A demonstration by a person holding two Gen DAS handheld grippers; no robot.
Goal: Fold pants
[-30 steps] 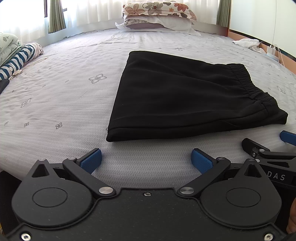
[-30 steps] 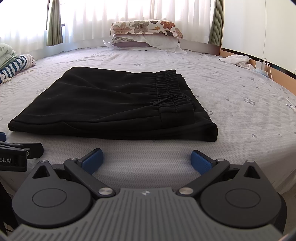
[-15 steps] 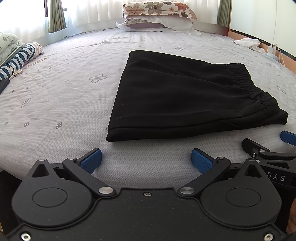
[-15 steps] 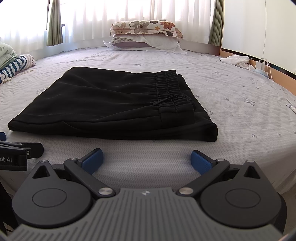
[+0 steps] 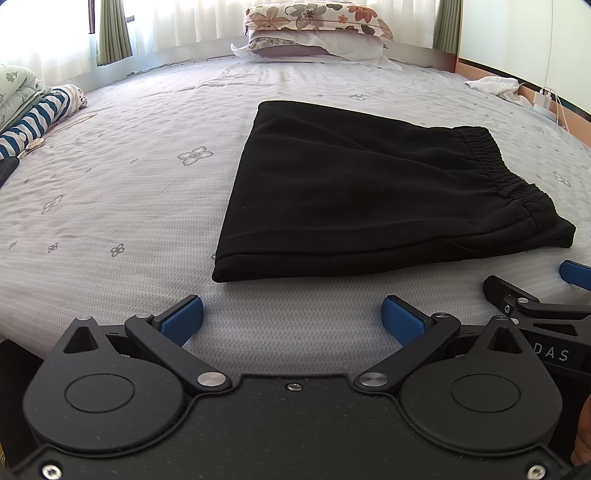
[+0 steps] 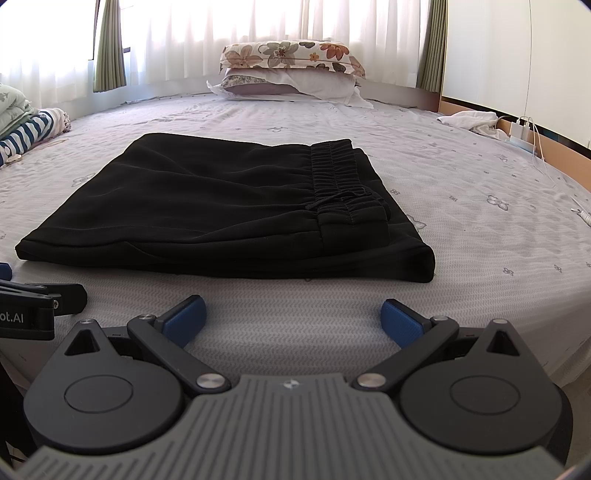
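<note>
Black pants lie folded into a flat rectangle on the bed, elastic waistband on top at the right; they also show in the right wrist view. My left gripper is open and empty, just short of the pants' near edge. My right gripper is open and empty, also just short of the near edge. The right gripper's finger shows at the right edge of the left wrist view, and the left gripper's finger at the left edge of the right wrist view.
The bed has a pale patterned sheet. Stacked floral pillows lie at the head. Folded bedding and a striped cloth sit at the left. A white cloth and a charger with cables lie at the right.
</note>
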